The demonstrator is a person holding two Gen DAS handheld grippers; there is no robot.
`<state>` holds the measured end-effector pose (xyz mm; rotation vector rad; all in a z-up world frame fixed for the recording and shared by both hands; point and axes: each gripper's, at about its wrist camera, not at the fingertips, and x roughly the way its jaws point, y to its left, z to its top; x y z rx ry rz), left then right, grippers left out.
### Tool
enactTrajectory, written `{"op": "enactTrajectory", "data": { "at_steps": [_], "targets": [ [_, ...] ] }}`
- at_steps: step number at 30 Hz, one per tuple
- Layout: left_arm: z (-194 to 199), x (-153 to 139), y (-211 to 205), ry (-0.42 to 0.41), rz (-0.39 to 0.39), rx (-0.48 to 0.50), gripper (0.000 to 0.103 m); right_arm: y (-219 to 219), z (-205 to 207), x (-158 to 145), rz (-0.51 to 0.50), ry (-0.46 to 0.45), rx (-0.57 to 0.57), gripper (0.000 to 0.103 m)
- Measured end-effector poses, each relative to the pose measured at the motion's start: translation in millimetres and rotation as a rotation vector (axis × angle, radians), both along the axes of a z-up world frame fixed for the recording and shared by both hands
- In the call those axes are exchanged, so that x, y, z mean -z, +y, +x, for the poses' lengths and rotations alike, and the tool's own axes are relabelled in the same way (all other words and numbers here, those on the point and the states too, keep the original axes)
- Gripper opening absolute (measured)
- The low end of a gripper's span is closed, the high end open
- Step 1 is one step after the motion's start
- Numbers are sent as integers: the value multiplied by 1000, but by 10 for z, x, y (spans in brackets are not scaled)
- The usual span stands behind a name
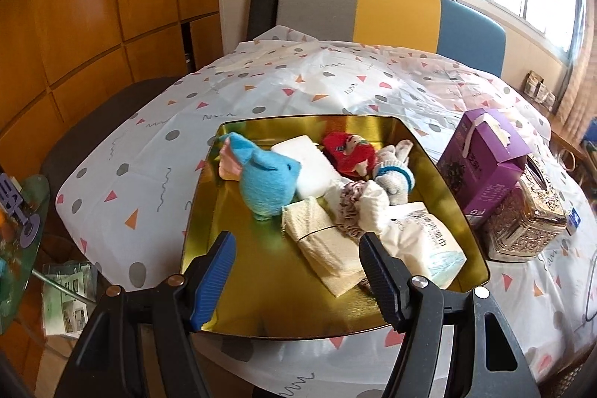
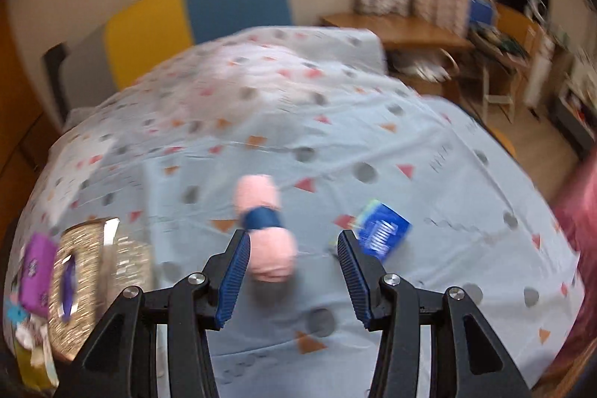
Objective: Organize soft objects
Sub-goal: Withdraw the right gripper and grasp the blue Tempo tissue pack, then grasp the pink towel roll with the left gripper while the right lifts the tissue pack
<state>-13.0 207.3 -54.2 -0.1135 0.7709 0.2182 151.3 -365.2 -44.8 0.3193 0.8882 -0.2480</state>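
Note:
A gold tray (image 1: 261, 286) on the patterned tablecloth holds several soft things. Among them are a blue plush (image 1: 266, 179), a white foam block (image 1: 309, 163), a red plush (image 1: 349, 152), a white knitted doll (image 1: 395, 174), a folded cream cloth (image 1: 321, 241) and a wipes pack (image 1: 425, 241). My left gripper (image 1: 296, 241) hovers open over the tray's near half, holding nothing. In the blurred right wrist view a pink yarn skein with a blue band (image 2: 266, 230) lies on the cloth. My right gripper (image 2: 293, 237) is open over it, the skein close to the left finger and not pinched.
A purple box (image 1: 485, 166) and a silver ornate tissue box (image 1: 522, 222) stand right of the tray. A small blue packet (image 2: 384, 230) lies right of the skein. A grey, yellow and blue chair back (image 1: 391, 10) rises behind the table. Pink-red fabric (image 2: 582, 230) shows at the right edge.

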Motion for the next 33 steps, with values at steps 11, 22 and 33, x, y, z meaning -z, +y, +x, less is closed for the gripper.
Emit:
{"op": "enactTrajectory", "data": {
  "at_steps": [11, 22, 33],
  "targets": [
    [171, -141, -325, -13, -4, 73, 69, -874, -159, 537, 300, 38, 277, 58],
    [276, -378, -831, -43, 18, 226, 69, -731, 379, 702, 180, 134, 249, 70],
    [609, -948, -1958, -144, 5, 538, 70, -736, 404, 693, 30, 236, 224, 52]
  ]
}}
